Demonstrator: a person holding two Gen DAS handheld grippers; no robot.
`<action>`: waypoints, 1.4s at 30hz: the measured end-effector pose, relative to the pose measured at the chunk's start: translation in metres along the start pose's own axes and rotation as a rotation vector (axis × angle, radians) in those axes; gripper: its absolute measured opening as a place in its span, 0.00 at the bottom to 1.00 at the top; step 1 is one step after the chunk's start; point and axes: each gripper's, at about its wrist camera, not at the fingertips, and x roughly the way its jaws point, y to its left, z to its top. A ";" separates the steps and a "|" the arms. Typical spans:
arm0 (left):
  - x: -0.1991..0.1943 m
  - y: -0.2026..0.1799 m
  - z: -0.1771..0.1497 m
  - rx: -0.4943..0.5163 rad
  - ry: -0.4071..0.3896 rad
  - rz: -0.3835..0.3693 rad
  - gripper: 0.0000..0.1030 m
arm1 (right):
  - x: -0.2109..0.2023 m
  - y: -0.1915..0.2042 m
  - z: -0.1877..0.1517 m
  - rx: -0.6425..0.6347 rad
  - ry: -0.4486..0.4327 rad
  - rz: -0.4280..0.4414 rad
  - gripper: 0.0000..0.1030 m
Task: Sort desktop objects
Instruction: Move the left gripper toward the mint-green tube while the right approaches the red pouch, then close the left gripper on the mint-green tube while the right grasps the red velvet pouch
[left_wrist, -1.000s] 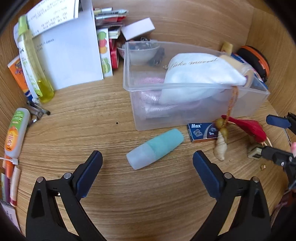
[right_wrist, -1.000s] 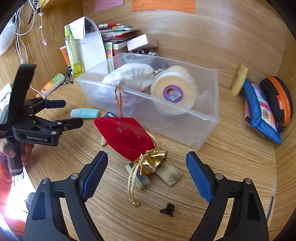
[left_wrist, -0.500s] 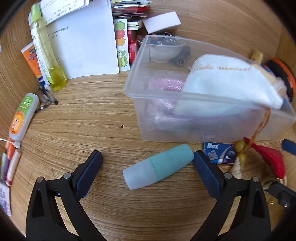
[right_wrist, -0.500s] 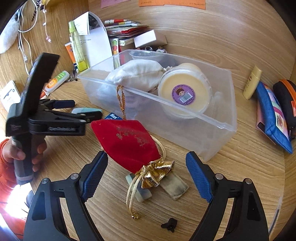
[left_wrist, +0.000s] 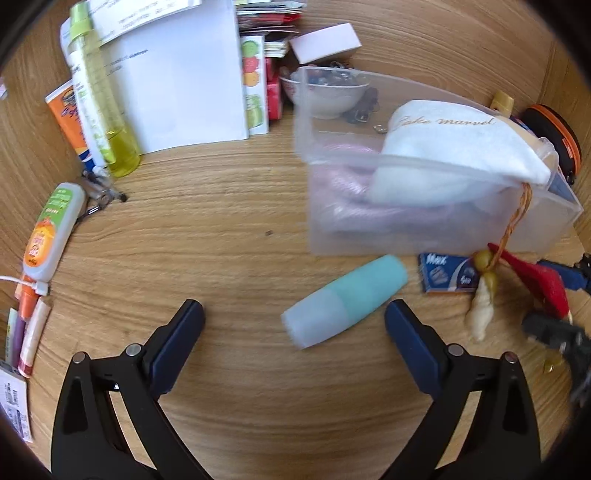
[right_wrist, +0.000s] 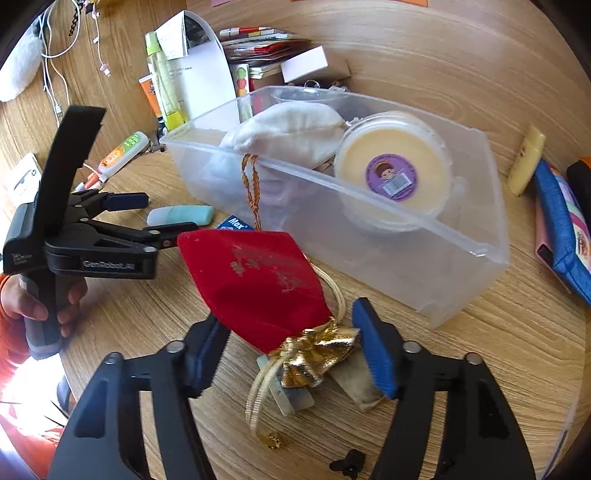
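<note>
Landmark: clear plastic storage bin (right_wrist: 424, 236) on the wooden desk (left_wrist: 229, 229), holding a white cloth pouch (right_wrist: 288, 133) and a round cream-lidded tub (right_wrist: 391, 166)
Right gripper (right_wrist: 291, 354): jaws closing around the gathered gold neck of the red velvet drawstring pouch (right_wrist: 258, 280); the blue pads do not visibly press on it
Red pouch: lying on the desk just in front of the bin's near wall, over two small flat pieces
Left gripper (left_wrist: 295, 325): jaws spread wide, nothing gripped
Teal and frosted cylindrical tube (left_wrist: 343, 299): on its side near the bin's front corner, between the left gripper's fingers, apart from both pads
Blue Max staple box (left_wrist: 447, 273): beside the tube, against the bin's front wall
</note>
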 end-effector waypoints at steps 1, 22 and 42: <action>-0.002 0.005 -0.002 -0.005 0.005 0.003 0.97 | 0.000 0.000 0.000 -0.002 -0.003 0.001 0.54; 0.014 -0.037 0.020 -0.195 0.075 0.127 0.98 | -0.021 -0.007 -0.007 -0.021 -0.107 0.036 0.37; -0.009 0.003 -0.003 -0.103 -0.014 0.054 0.70 | -0.028 -0.005 -0.009 -0.032 -0.135 0.063 0.37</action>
